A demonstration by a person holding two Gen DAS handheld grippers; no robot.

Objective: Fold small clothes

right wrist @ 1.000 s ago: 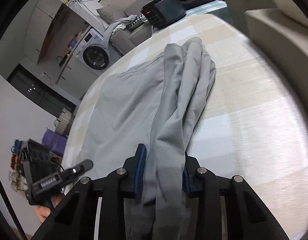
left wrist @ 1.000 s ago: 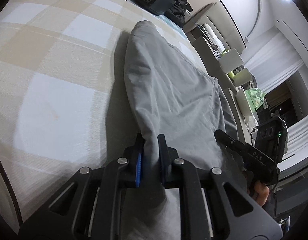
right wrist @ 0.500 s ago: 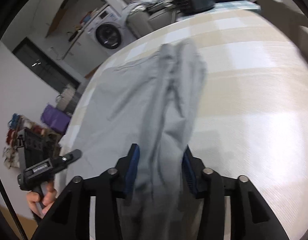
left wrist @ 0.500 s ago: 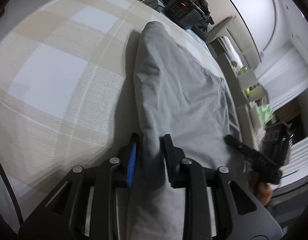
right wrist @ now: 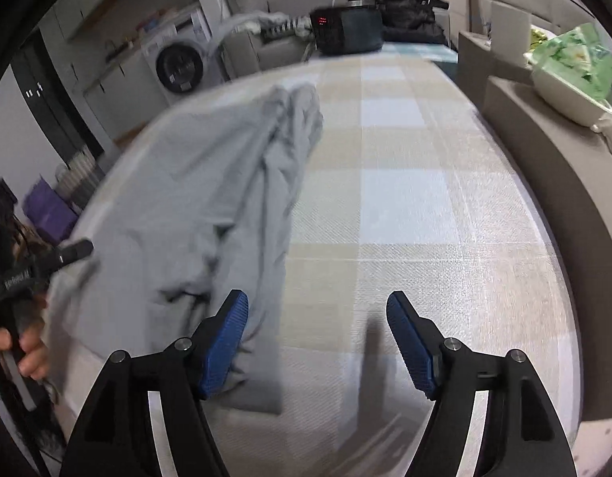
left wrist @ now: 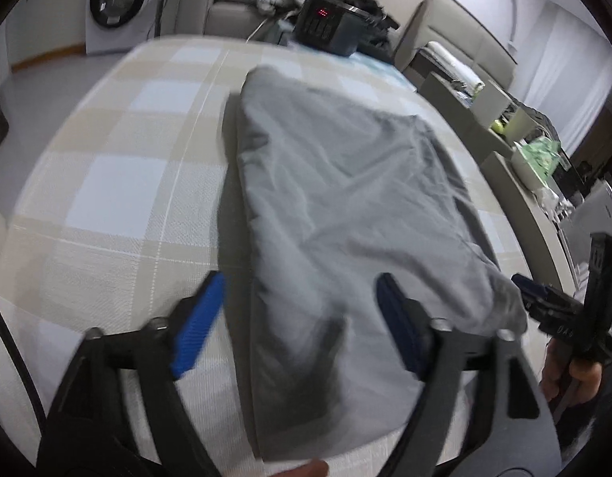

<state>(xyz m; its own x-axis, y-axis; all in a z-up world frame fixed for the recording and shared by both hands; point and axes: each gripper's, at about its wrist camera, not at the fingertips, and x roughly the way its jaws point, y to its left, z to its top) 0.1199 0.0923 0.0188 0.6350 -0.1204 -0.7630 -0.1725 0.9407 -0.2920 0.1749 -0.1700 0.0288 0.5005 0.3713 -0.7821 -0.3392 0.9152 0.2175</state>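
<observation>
Both claws angled down over the checked worktop (right wrist: 405,206). Left claw (left wrist: 302,310) has just been opening, spread wide above the grey garment (left wrist: 345,206), not pressing it. Right claw (right wrist: 318,342) has just been opening too, nothing between; garment lies flat, just left of it.

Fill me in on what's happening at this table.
A person with a gripper in each hand is folding a grey garment on a checked tablecloth. Both grippers have just been opening their jaws and have let the cloth go. The left gripper hangs open over the garment's near end, pads clear of it. The right gripper is open beside the garment's edge, nothing between its jaws. The garment lies as a long folded strip running away across the table.
</observation>
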